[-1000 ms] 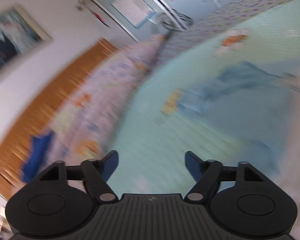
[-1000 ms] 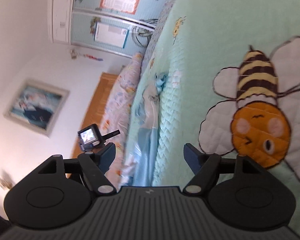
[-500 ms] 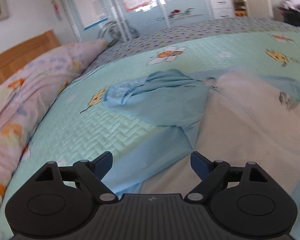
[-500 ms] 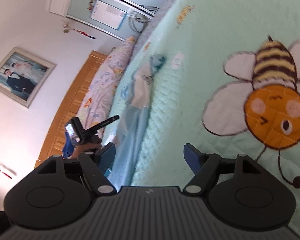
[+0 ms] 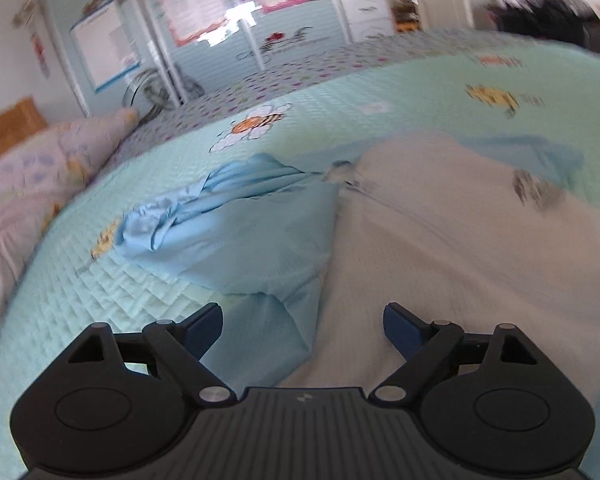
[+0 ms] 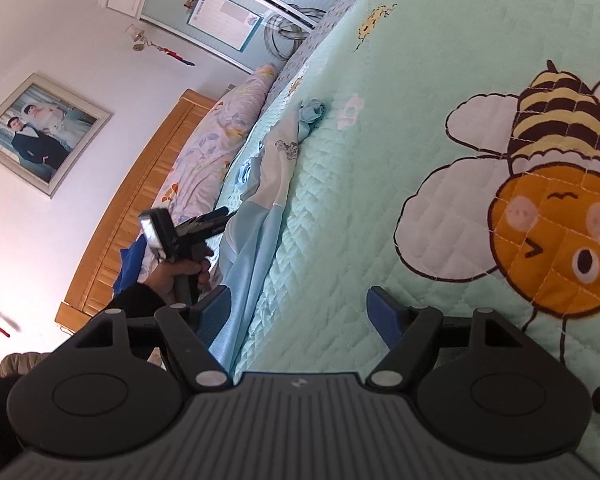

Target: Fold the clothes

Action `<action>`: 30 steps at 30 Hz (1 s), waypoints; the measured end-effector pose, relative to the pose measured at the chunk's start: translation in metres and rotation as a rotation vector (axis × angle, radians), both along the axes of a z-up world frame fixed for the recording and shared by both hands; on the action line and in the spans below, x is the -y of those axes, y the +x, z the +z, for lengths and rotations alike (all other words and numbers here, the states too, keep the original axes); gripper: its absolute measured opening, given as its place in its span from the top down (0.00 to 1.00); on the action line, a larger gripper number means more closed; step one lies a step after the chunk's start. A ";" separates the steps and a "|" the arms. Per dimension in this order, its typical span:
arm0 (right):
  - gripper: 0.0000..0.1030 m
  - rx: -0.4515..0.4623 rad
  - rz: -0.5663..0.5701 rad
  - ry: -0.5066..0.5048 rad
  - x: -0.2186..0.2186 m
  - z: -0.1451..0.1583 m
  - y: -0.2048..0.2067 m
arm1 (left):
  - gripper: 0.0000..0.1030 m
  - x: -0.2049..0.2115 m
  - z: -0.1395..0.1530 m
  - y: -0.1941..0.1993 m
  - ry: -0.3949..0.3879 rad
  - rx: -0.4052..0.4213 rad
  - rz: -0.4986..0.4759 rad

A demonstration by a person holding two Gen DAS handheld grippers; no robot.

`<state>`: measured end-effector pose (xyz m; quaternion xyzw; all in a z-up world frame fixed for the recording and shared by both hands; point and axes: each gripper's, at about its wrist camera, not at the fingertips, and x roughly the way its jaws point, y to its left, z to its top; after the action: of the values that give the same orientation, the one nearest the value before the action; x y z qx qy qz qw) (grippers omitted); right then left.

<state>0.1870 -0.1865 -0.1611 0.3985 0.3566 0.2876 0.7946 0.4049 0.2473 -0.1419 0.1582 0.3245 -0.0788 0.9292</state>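
Both grippers empty, jaws spread wide. Left gripper hangs just over the garment, a white-and-pale-blue top lying flat on the mint bee quilt. The blue sleeve runs fwd and left of its jaws; the folded blue edge sits right btwn the fingertips, white body off to the right. Right gripper is well off to the side, over bare quilt w/ the big bee print ahead-right; from there the garment stretches away lengthwise, ahead-left of its jaws. Left hand is clearly nearer, so I'd guess it pinches that blue edge first.
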 end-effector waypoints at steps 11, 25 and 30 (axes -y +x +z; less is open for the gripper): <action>0.26 0.041 0.012 -0.019 -0.004 0.000 -0.003 | 0.31 -0.018 -0.005 0.029 -0.237 -0.097 0.098; 0.26 0.051 0.012 -0.032 -0.006 0.003 -0.005 | 0.97 -0.031 0.003 0.035 -0.180 -0.015 0.162; 0.26 0.024 0.014 -0.011 0.000 0.007 0.002 | 0.98 -0.062 0.029 0.027 -0.129 0.113 0.262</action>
<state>0.1894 -0.1860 -0.1538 0.3881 0.3515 0.2956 0.7990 0.4322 0.3090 -0.1128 0.0589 0.2837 0.0315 0.9566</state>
